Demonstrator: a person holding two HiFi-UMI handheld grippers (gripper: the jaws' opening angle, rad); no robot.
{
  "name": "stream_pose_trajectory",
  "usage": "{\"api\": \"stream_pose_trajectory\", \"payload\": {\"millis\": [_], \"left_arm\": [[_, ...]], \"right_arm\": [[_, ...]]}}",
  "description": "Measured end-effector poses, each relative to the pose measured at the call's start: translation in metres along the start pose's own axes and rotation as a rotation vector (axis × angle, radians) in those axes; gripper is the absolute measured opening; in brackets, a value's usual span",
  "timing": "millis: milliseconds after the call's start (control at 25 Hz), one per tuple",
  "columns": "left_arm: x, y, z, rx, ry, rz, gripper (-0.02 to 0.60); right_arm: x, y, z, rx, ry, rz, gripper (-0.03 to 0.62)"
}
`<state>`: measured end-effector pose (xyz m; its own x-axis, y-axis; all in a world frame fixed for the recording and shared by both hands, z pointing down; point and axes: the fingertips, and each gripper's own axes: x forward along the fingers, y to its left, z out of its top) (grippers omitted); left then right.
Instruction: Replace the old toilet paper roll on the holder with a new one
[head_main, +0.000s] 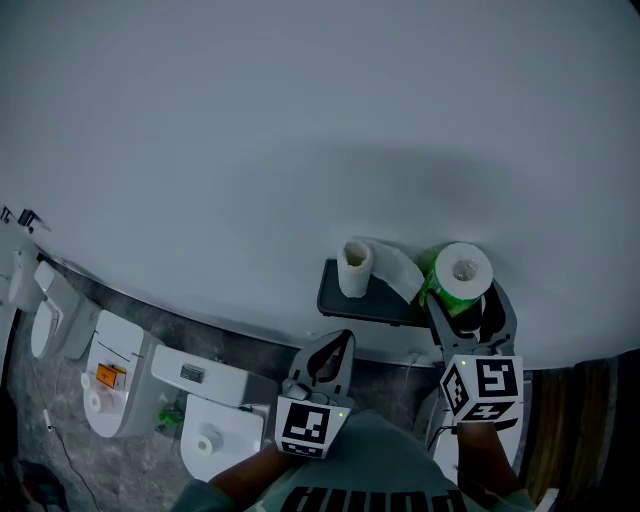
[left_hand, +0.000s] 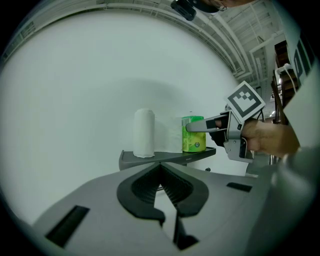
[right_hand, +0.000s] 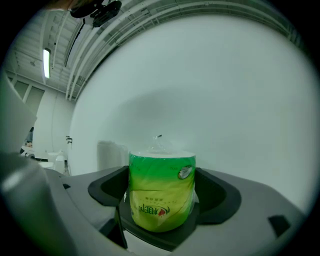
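The new green-wrapped roll (right_hand: 161, 192) stands upright on the dark shelf (head_main: 372, 304), between the widely parted jaws of our right gripper (head_main: 468, 305), which do not clamp it. We count two rolls on the shelf: this one and one white old roll (head_main: 355, 268) just beside it. Our left gripper (head_main: 333, 352), jaws together on nothing, sits nearer us.
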<state>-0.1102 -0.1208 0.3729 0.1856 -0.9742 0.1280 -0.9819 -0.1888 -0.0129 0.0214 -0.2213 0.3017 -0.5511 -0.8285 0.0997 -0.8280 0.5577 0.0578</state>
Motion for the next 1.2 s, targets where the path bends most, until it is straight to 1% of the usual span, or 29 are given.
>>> {"api": "stream_pose_trajectory", "payload": {"millis": [160, 440, 600, 800, 1000, 1200], "left_arm": [[-0.001, -0.002, 0.000, 0.007, 0.029, -0.014, 0.005], [-0.003, -0.005, -0.003, 0.007, 0.037, -0.022, 0.005], [-0.004, -0.008, -0.004, 0.003, 0.018, -0.024, 0.005], [-0.008, -0.013, -0.008, -0.007, 0.043, -0.037, 0.005], [-0.011, -0.018, -0.012, -0.012, 0.049, -0.041, 0.005], [-0.013, -0.020, -0.015, -0.013, 0.056, -0.040, 0.005]], "right_arm": [[0.005, -0.002, 0.001, -0.014, 0.005, -0.005, 0.410], [0.006, -0.001, 0.001, -0.024, 0.000, -0.001, 0.410], [0.009, -0.001, 0.001, -0.032, 0.012, -0.004, 0.419], [0.014, 0.002, -0.001, -0.036, 0.028, 0.004, 0.431], [0.014, 0.002, 0.000, -0.033, 0.009, 0.009, 0.431], [0.007, 0.000, 0.001, -0.003, -0.016, 0.014, 0.430]]}}
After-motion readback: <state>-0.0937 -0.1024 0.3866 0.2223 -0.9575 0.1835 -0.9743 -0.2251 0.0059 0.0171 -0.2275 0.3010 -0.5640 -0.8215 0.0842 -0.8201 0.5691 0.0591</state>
